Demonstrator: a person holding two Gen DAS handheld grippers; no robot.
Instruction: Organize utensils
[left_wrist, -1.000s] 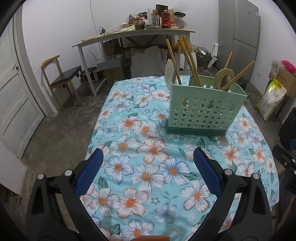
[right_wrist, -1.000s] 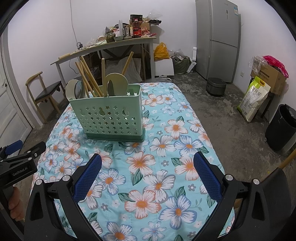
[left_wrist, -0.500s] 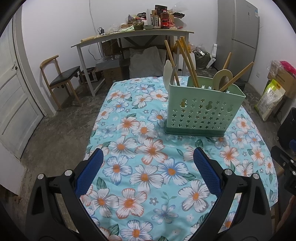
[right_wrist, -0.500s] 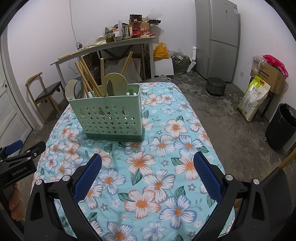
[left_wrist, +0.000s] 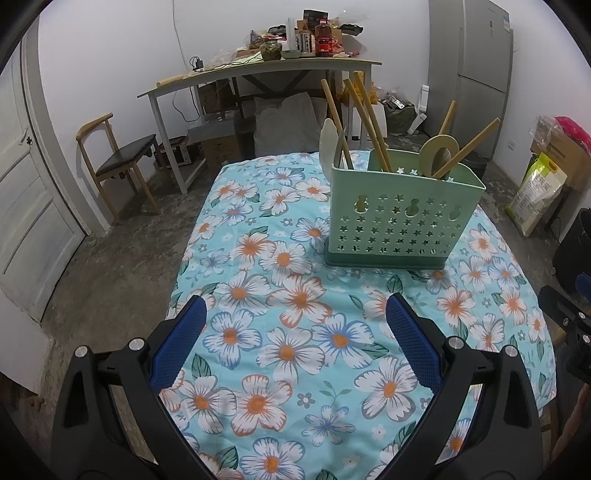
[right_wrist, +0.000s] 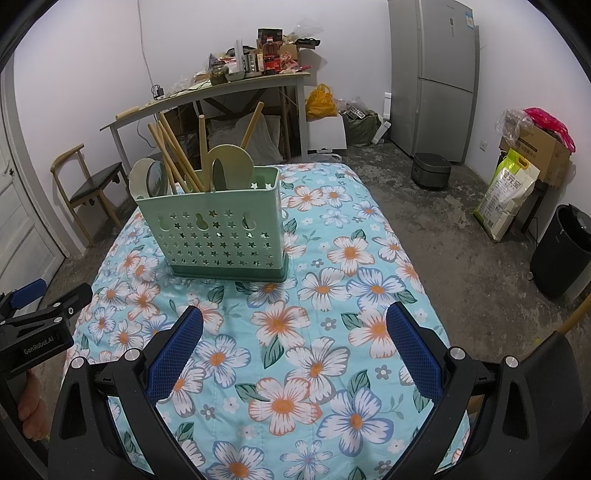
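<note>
Both grippers hang over the near end of the table (left_wrist: 207, 236), fingers spread wide, nothing between them. Left gripper (left_wrist: 295, 343), right gripper (right_wrist: 295, 343).

Utensil holder (left_wrist: 399, 218) stands upright, right of centre in the upper half of the left wrist view, left of centre in the upper half of the right wrist view. So it sits ahead of both grippers, roughly between their two lines of sight. Well clear of all four fingers.

Contents: wooden sticks (left_wrist: 364, 122), probably chopsticks and handles, plus a pale slotted spoon (left_wrist: 437, 155) and a white spoon (left_wrist: 328, 147) at the holder's left end. All stand with long axes near vertical, leaning a bit. In the right wrist view the sticks (right_wrist: 173, 155) fan up and left, one (right_wrist: 251, 125) leans right.

No loose utensils visible on the flowered cloth (right_wrist: 332, 295) in either view. My read: sorting is done, or whatever's left is out of frame.

Which gripper is nearer: can't tell, the holder looks about equally far in both views. If anything needs regrouping, the approach is from above, fingers closing across a stick's width. Risk: tipping the light holder when pulling a leaning stick.
</note>
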